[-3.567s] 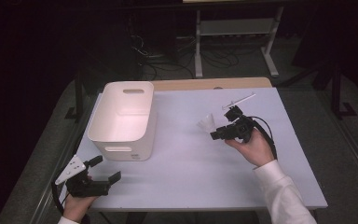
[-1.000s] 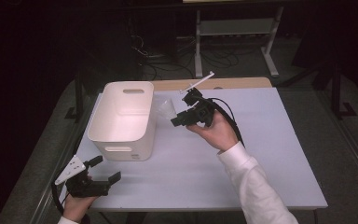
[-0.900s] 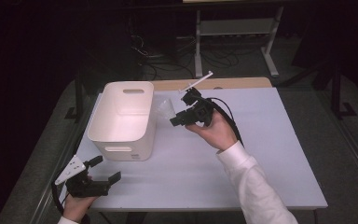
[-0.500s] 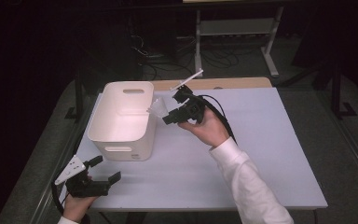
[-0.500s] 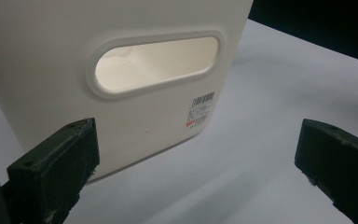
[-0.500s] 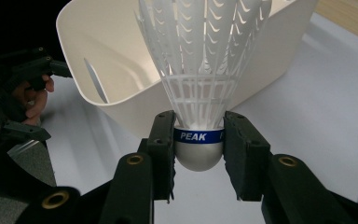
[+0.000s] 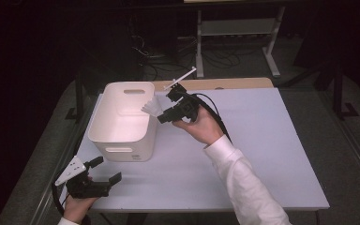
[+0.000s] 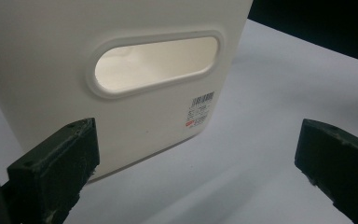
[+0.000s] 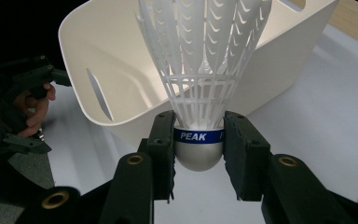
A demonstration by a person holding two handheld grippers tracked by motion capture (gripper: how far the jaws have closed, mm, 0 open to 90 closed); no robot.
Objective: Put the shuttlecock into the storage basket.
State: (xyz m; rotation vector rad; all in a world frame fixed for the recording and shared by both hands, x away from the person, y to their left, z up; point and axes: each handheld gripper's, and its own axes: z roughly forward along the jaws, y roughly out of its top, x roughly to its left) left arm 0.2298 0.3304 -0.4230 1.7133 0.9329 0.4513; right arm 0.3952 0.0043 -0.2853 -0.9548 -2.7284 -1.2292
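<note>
A white plastic shuttlecock (image 9: 200, 84) with a blue "PEAK" band and a silver cap is clamped by its cap in my right gripper (image 9: 198, 149). In the high view my right gripper (image 7: 161, 115) holds the shuttlecock (image 7: 151, 107) at the right rim of the white bin (image 7: 117, 136), skirt pointing over the bin's inside. The white bin (image 9: 98, 56) looks empty where I can see into it. My left gripper (image 7: 107, 171) rests at the table's near left corner, open, with nothing between its jaws. It faces the bin's handle slot (image 8: 156, 63).
The light table (image 7: 262, 140) stretches bare to the right of the bin. A wooden board (image 7: 243, 83) lies along the far edge. A metal rack (image 7: 236, 33) and cables stand on the dark floor behind. The bin's wall bears a barcode label (image 8: 200, 109).
My right gripper has carried the shuttlecock from the table's right side leftward to the bin's right rim. The left gripper has stayed in place.
</note>
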